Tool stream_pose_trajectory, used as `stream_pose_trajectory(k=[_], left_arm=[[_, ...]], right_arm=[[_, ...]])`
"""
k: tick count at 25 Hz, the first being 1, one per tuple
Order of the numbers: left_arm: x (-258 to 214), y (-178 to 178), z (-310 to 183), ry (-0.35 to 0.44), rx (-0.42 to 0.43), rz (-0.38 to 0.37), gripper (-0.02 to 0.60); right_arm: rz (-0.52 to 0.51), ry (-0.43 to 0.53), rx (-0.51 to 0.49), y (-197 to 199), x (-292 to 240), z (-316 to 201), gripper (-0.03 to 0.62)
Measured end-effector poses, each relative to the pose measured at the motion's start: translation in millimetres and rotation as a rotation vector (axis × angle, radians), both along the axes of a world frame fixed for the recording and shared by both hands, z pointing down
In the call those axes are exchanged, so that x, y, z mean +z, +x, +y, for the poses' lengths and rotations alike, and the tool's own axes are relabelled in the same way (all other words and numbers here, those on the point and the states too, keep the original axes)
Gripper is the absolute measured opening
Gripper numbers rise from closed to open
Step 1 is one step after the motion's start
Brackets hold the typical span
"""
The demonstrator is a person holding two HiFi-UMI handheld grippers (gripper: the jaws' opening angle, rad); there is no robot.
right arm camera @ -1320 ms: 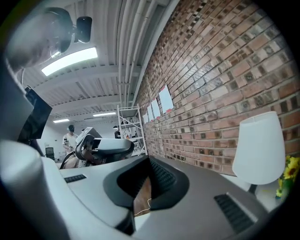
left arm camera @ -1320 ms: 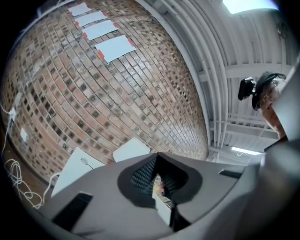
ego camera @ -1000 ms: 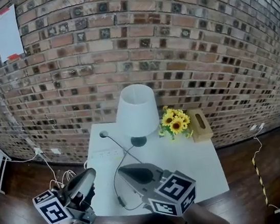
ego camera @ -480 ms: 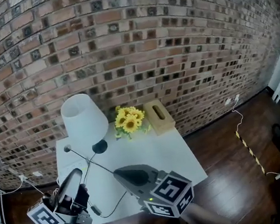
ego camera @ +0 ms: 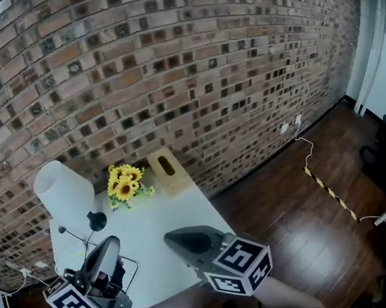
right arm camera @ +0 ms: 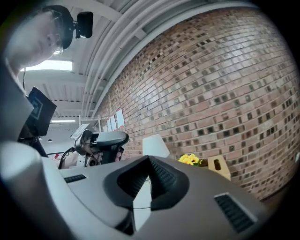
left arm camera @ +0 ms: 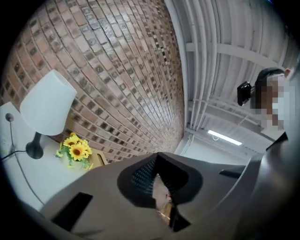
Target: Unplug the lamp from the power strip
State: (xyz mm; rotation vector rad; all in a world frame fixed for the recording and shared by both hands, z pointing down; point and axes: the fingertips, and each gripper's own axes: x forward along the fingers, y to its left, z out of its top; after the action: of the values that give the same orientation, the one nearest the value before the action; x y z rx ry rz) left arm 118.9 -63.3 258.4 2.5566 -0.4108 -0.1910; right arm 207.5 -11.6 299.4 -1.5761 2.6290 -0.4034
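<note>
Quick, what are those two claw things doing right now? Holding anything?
Left gripper: closed, holding nothing.
Right gripper: closed, holding nothing.

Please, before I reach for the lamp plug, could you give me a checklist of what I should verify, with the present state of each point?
1. Lamp upright on the table: ok.
2. Cord visible on the table: ok.
3. Power strip and plug in view: cannot tell; no view shows them clearly.
4. Left gripper empty: ok; jaws together, nothing between.
5. Right gripper empty: ok; jaws together, nothing between.
6. Jaws open for a grasp: not ok; both are shut.
</note>
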Motion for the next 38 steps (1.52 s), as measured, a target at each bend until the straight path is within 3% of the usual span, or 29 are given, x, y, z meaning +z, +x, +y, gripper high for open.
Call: stream_pose_trajectory(k=[10,18,26,30,38], left_arm=[[6.7,142.4,48.7,0.153,0.123,-0.164,0.021],[11.8,215.8,65.7,0.302,0.226,-0.263,0.021],[20.2,284.8,73.9,0.353,0.387,-0.229,0.021],[25.3,312.3,71.2,0.434,0.454,-0.253,0.021],[29.5,328.4,40.6,0.515,0.472,-0.266,0.021]], right_arm=[[-0.022,-0.012,0.151,122.5,7.7,62.2,0.003],[0.047,-0.037,0.327,188.5,13.1,88.7,0.002],[0.098,-0.096,0.464,225.8,18.4,102.5,0.003],[0.106,-0.121,0.534,238.3,17.9,94.5,0.002],[0.145,-0.135,0.610,248.0,11.3,70.7,0.003]])
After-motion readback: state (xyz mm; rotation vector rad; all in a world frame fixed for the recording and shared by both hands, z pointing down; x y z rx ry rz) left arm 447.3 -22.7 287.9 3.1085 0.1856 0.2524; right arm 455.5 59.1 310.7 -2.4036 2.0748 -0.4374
